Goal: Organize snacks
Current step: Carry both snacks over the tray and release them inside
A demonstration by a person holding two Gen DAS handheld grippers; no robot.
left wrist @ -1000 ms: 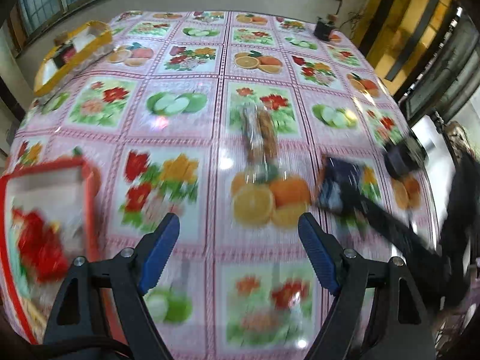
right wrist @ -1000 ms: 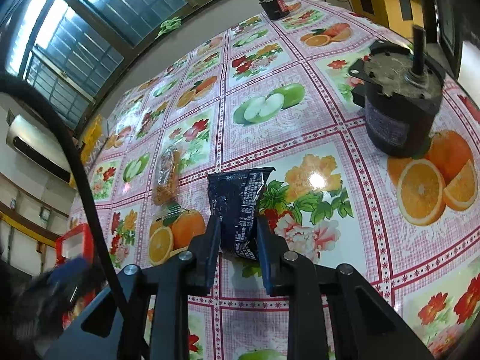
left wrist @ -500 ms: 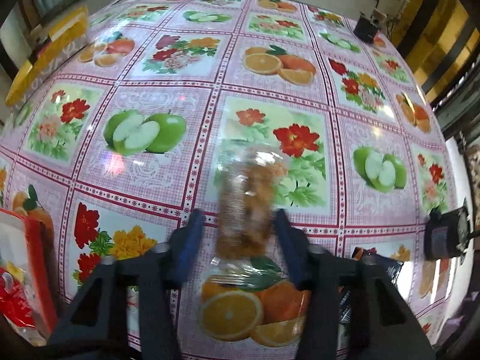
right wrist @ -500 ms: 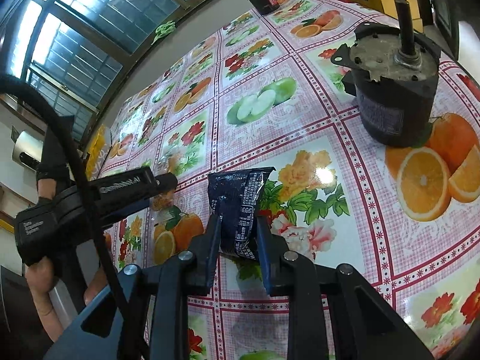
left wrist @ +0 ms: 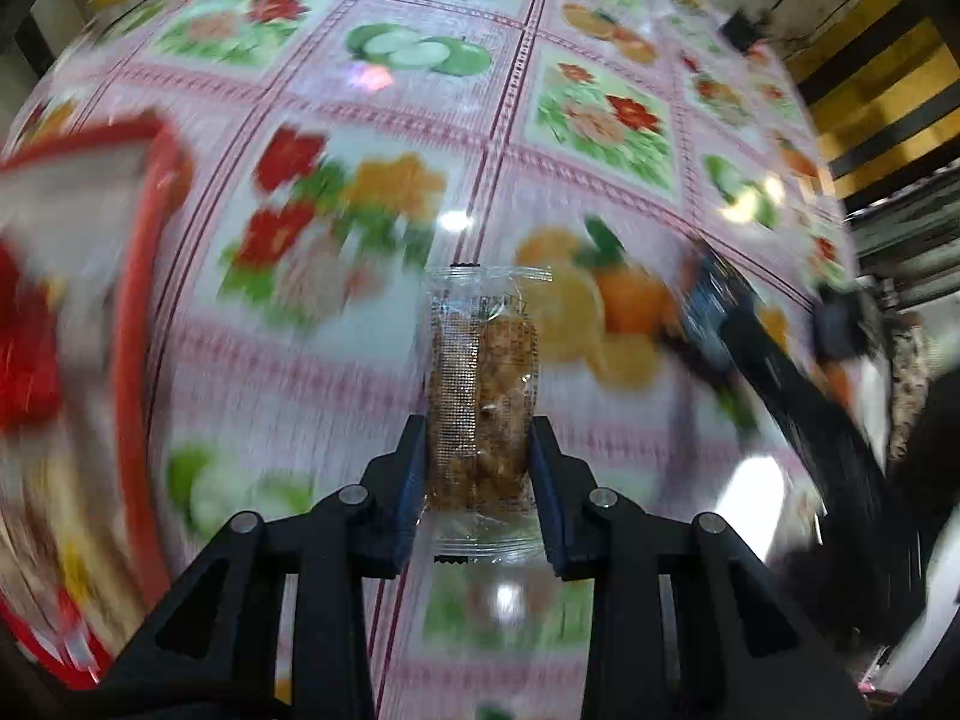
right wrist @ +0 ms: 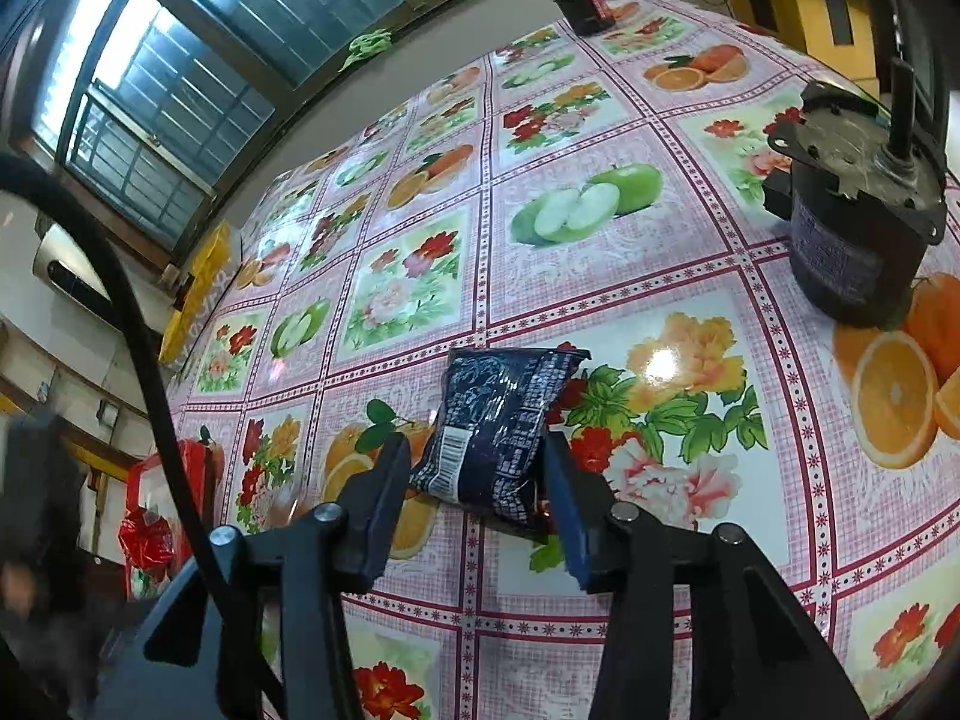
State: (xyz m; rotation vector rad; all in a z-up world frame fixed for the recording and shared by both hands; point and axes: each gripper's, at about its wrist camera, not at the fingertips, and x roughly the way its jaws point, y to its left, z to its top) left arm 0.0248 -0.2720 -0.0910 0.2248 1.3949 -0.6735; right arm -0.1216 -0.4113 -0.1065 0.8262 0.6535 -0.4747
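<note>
A clear packet of brown snack [left wrist: 480, 372] stands between the blue pads of my left gripper [left wrist: 478, 426]. Its jaws are closing and the pads press on the packet's sides, above the fruit-print tablecloth [left wrist: 540, 108]. In the right wrist view a dark blue snack packet [right wrist: 498, 414] lies on the cloth between the fingers of my right gripper [right wrist: 475, 444]. Those jaws are opening, and a gap shows beside the left pad. A red-rimmed box [left wrist: 144, 240] with red wrappers inside is blurred at the left of the left wrist view.
A black electric motor [right wrist: 852, 228] stands on the table to the right of the dark packet. The red box [right wrist: 150, 498] is at the table's left edge, a yellow box [right wrist: 201, 288] further back. A small dark object [right wrist: 582, 6] sits at the far end.
My left gripper came down over the clear packet, shut on it and is now swinging with it, the red box coming into view. My right gripper's jaws have parted from the dark packet.
</note>
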